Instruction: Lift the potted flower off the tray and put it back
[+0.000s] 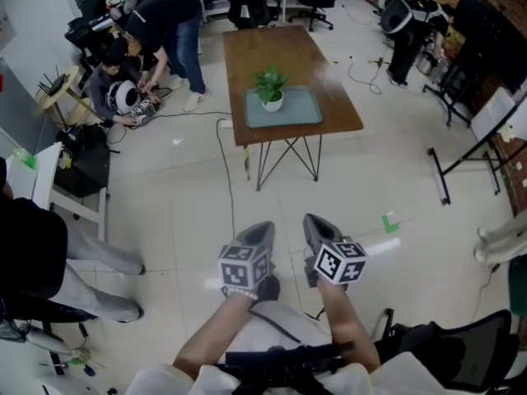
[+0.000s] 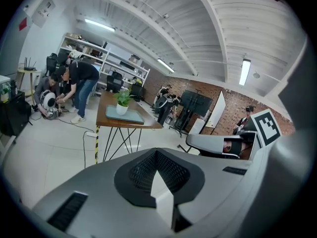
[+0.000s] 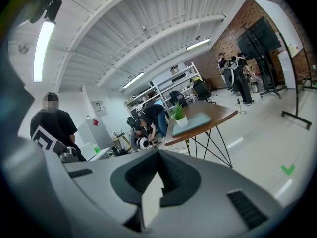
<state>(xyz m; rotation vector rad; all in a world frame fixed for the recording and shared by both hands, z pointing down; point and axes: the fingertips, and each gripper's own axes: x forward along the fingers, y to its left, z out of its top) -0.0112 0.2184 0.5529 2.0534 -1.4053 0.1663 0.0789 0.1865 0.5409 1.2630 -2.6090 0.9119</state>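
Note:
The potted flower (image 1: 270, 89), a green plant in a white pot, stands on a pale teal tray (image 1: 305, 109) on a brown wooden table (image 1: 272, 48) far ahead across the floor. Both gripper views show the potted flower (image 2: 122, 103) (image 3: 179, 115) and its tray (image 2: 133, 117) (image 3: 198, 122) small and distant. My left gripper (image 1: 262, 230) and right gripper (image 1: 317, 220) are held side by side low in the head view, well short of the table. The jaws of the left gripper (image 2: 156, 151) and of the right gripper (image 3: 158, 153) meet with nothing between them.
Two people (image 1: 156, 39) bend over gear on the floor left of the table. A seated person's legs (image 1: 90, 278) are at the left. A cable (image 1: 224, 163) runs across the floor. A black stand (image 1: 461, 155) is at the right and a chair (image 1: 461, 360) at the lower right.

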